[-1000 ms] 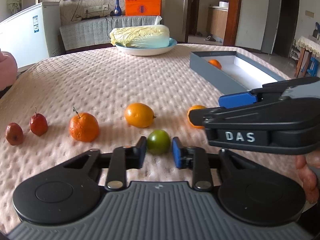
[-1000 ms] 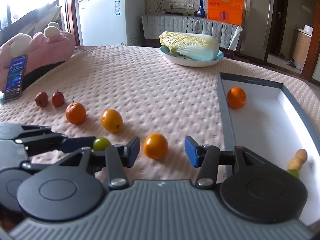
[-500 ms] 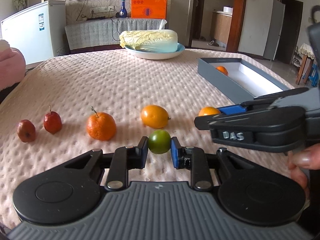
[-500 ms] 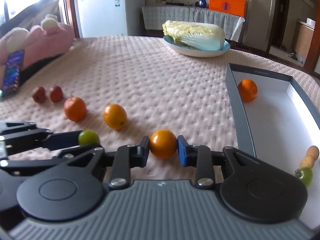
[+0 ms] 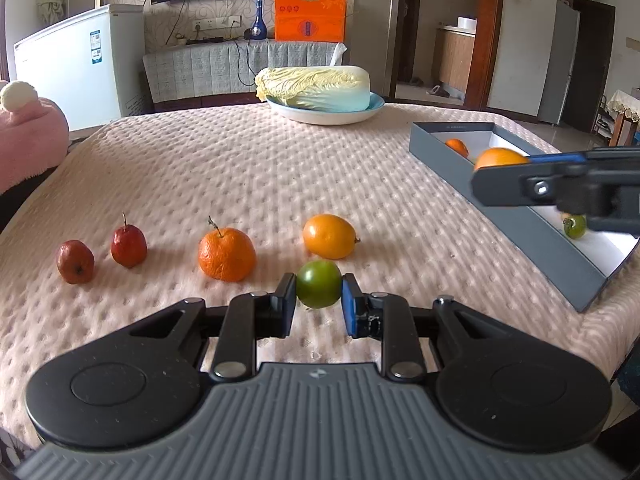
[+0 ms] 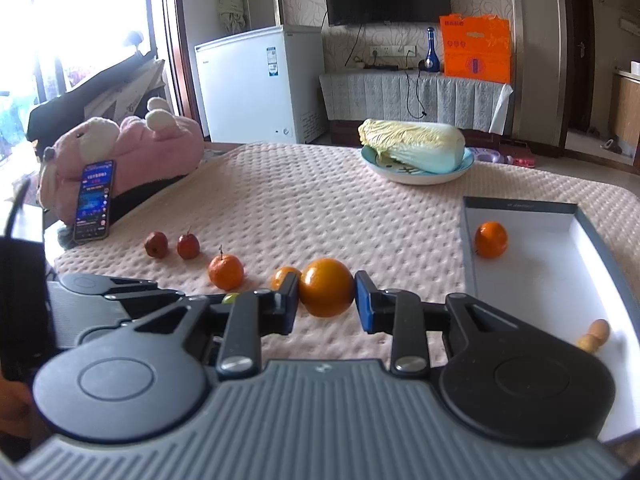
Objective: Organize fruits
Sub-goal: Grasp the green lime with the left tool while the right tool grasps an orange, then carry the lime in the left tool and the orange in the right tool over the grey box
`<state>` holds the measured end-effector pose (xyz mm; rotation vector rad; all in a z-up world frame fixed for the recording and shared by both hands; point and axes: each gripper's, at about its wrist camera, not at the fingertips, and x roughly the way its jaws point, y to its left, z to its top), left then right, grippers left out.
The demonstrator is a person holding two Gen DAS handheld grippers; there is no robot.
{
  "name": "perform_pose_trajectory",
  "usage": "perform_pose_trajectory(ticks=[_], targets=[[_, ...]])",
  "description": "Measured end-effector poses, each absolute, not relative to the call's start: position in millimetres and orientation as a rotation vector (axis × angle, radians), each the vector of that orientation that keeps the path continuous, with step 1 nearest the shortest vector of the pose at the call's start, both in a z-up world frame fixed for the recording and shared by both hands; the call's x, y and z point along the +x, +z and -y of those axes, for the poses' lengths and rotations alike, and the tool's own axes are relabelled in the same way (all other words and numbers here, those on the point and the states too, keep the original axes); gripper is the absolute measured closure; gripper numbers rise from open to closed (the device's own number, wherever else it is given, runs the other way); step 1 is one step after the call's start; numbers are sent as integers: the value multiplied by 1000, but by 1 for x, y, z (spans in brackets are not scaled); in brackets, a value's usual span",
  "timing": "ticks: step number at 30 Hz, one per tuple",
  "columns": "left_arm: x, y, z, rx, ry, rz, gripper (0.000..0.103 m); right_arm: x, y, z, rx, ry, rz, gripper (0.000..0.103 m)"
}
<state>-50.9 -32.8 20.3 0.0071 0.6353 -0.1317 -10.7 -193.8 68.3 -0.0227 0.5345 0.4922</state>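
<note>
Nearest the left wrist view, the left gripper (image 5: 319, 304) has its fingers (image 5: 286, 300) pressed on the two sides of a small green fruit (image 5: 319, 283), held just above the quilted bench (image 5: 240, 184). In the right wrist view, the right gripper (image 6: 327, 300) has just been closing; its fingers (image 6: 289, 300) now clamp a round orange fruit (image 6: 326, 287) across its widest part, clear of the cloth. Both fruits look light, firm and smooth-skinned, so they may roll or slip; a hold across the middle, as here, suits them, and a hard squeeze could bruise them. Farther out on the bench lie a yellow-orange citrus (image 5: 329, 236), a stemmed tangerine (image 5: 227, 254) and two small red fruits (image 5: 129, 245). To the right stands the grey box (image 5: 516, 216), holding an orange (image 6: 491, 239), another green fruit (image 5: 575, 227) and a tan piece too small to identify. Beyond, a cabbage (image 5: 316, 88) rests on a plate (image 5: 378, 100).
</note>
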Motion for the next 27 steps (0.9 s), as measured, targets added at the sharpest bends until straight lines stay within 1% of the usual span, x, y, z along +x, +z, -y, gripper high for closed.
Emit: perform_pose_trajectory(ticks=[13, 27], targets=[[-52, 23, 38, -11, -133, -632, 75, -26, 77, 213, -43, 510, -498, 70], [-49, 31, 44, -20, -156, -615, 75, -27, 82, 230, 4, 503, -475, 70]])
